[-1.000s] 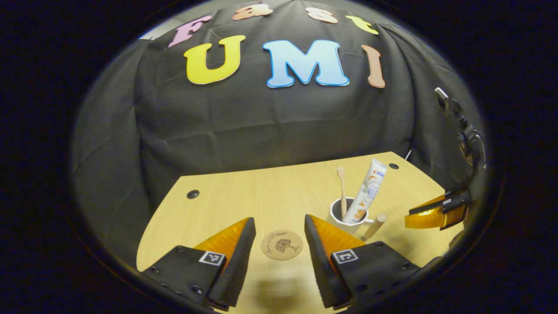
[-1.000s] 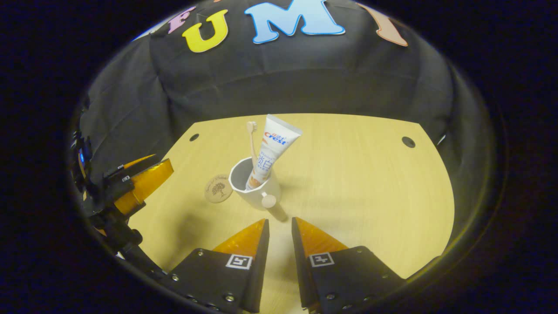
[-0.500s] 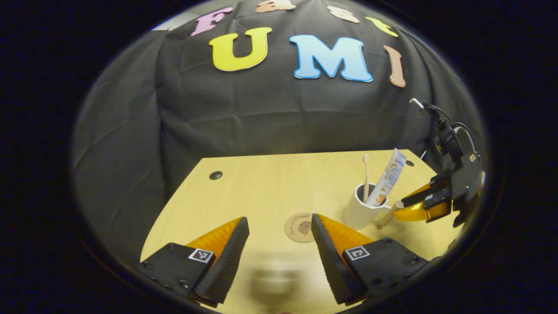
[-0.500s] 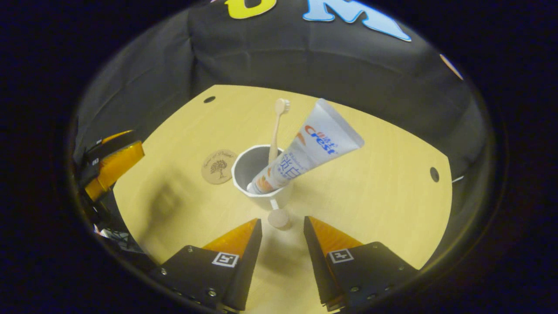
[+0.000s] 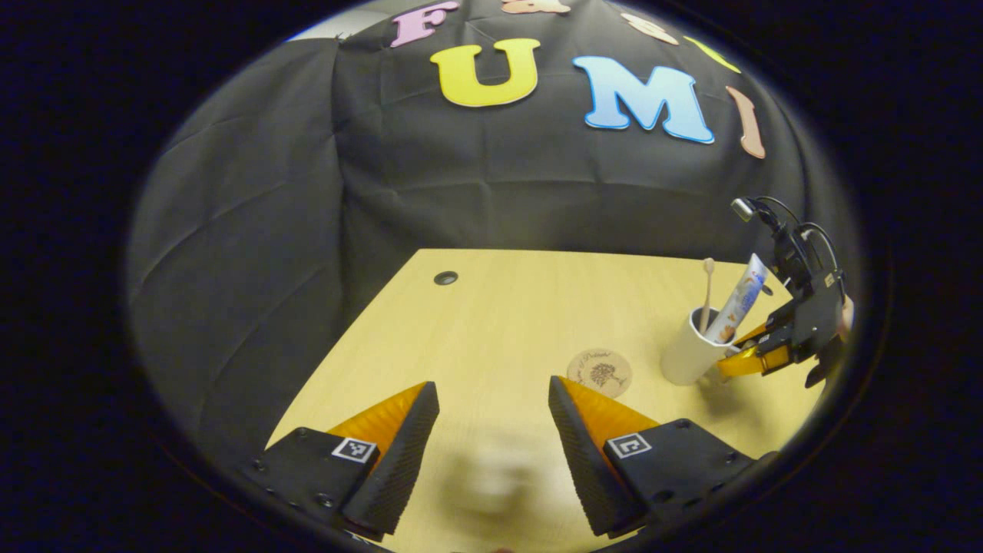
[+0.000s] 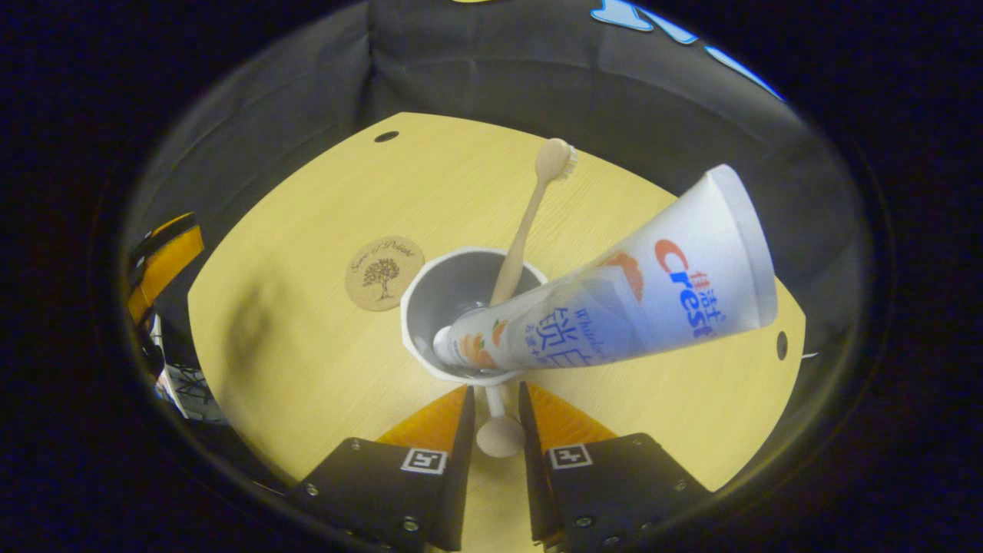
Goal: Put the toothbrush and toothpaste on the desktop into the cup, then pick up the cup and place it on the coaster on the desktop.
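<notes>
Cup (image 6: 468, 307) sits on the desk (image 6: 307, 369) w/ the toothbrush (image 6: 530, 215) and toothpaste (image 6: 614, 307) both in it, brush standing near upright, tube leaning way over the rim. Coaster (image 6: 384, 262) lies flat just beside the cup, not touching.

Right gripper (image 6: 495, 411) is low and level behind the cup, pointing straight at it. Its fingers are nearly closed, one on each side of the cup's wooden handle (image 6: 499, 434); they look right up against it, but can't tell if they're actually squeezing yet. In the left gripper view the same right gripper (image 5: 756, 357) shows at the cup's (image 5: 687, 355) far side.

Left gripper (image 5: 491, 411) hangs above bare desk (image 5: 499, 322), well apart from the cup, tilted down a bit, fingers spread wide w/ nothing between them. Coaster (image 5: 600, 372) sits between it and the cup.
</notes>
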`<action>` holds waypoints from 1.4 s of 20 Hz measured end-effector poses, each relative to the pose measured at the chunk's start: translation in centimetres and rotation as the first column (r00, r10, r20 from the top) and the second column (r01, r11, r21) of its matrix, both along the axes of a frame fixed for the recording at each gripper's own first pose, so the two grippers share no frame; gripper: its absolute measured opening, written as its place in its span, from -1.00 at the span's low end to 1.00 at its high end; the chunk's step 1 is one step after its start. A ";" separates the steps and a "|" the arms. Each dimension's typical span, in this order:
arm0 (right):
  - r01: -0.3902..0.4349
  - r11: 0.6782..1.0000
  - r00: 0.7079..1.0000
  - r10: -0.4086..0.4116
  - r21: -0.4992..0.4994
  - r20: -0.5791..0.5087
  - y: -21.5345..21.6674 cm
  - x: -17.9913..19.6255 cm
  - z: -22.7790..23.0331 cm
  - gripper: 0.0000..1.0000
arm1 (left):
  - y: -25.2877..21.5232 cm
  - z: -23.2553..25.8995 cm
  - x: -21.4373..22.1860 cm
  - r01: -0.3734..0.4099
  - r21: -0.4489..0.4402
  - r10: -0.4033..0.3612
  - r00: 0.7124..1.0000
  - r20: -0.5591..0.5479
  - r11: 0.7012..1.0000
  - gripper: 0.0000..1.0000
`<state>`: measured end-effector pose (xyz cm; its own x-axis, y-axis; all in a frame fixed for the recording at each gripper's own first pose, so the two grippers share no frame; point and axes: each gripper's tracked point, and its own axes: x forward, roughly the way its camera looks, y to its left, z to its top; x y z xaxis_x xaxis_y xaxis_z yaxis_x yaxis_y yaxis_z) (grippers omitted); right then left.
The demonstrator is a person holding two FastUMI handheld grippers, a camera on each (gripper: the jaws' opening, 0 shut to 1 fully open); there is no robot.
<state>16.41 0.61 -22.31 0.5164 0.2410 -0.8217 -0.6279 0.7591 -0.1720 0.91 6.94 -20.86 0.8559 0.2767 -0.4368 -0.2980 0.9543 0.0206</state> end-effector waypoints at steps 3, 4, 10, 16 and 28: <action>-0.016 1.000 1.000 0.016 -0.001 0.011 -0.1 0.0 0.3 -0.58 | 0.6 -0.4 -0.6 -0.027 -0.012 0.027 1.000 -0.005 1.000 0.87; -0.015 1.000 1.000 0.016 -0.008 0.017 -0.1 0.0 0.2 -0.58 | 0.7 -0.3 -0.7 -0.031 -0.013 0.031 1.000 -0.006 0.999 0.87; -0.032 0.999 0.998 0.030 0.031 0.048 1.1 -0.6 2.4 -0.61 | 0.3 -0.1 -0.7 -0.022 -0.008 0.022 1.000 -0.001 1.000 0.86; -0.065 0.996 0.997 0.062 0.063 0.049 3.3 -1.0 4.9 -0.69 | 1.1 0.2 -2.5 -0.050 -0.012 0.050 0.999 -0.009 0.999 0.86; -0.133 0.991 0.990 0.132 0.021 0.039 2.4 -1.6 5.1 -0.69 | 6.4 -0.4 -6.2 -0.154 -0.017 0.153 0.988 -0.025 0.988 0.87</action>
